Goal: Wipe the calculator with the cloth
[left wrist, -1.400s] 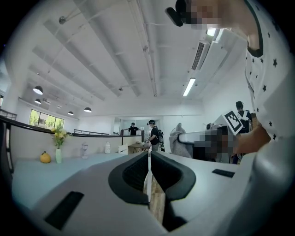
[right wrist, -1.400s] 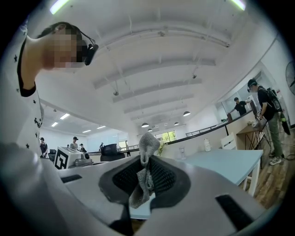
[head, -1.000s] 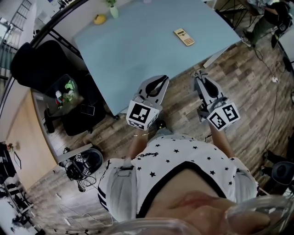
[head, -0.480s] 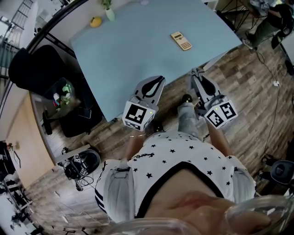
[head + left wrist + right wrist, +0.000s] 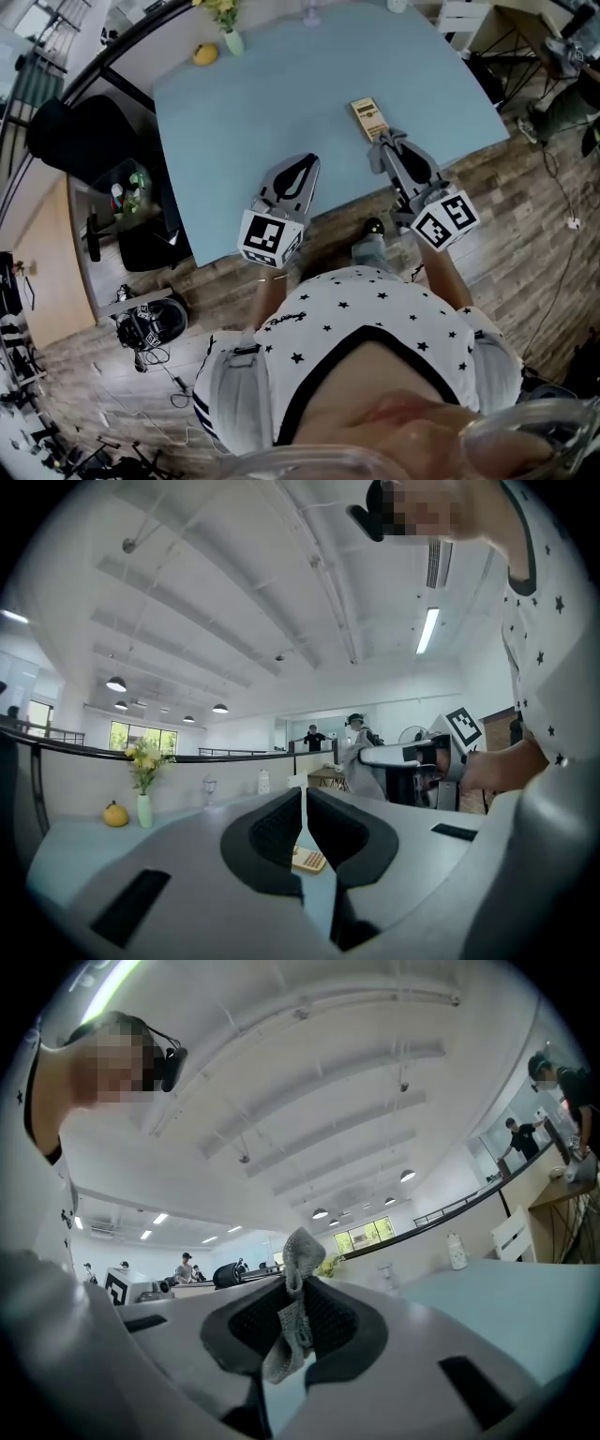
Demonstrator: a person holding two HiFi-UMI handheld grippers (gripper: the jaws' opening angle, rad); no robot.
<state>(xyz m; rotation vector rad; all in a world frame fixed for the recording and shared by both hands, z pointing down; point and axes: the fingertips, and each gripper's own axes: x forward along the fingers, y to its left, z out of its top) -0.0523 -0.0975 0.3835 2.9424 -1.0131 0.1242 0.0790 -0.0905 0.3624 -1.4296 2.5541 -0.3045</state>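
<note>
The tan calculator [image 5: 369, 118] lies flat on the light-blue table [image 5: 262, 103], toward its right side. My right gripper [image 5: 387, 142] hovers just in front of it, over the table's near edge. In the right gripper view that gripper [image 5: 298, 1309] is shut on a grey knitted cloth [image 5: 292, 1321], which sticks up above the jaws and hangs below them. My left gripper [image 5: 302, 165] sits further left over the near edge, jaws shut with nothing between them. From the left gripper view [image 5: 305, 829], the calculator [image 5: 307, 859] shows just beyond the jaws.
A yellow fruit [image 5: 205, 54] and a vase with flowers [image 5: 230, 37] stand at the table's far left edge. A black chair [image 5: 84, 131] and a bin of small items [image 5: 131, 187] are left of the table. Cables and a headset [image 5: 148, 328] lie on the wooden floor.
Both grippers have moved forward from above the floor to over the table's near edge. The right gripper now sits close to the calculator. Both stay shut.
</note>
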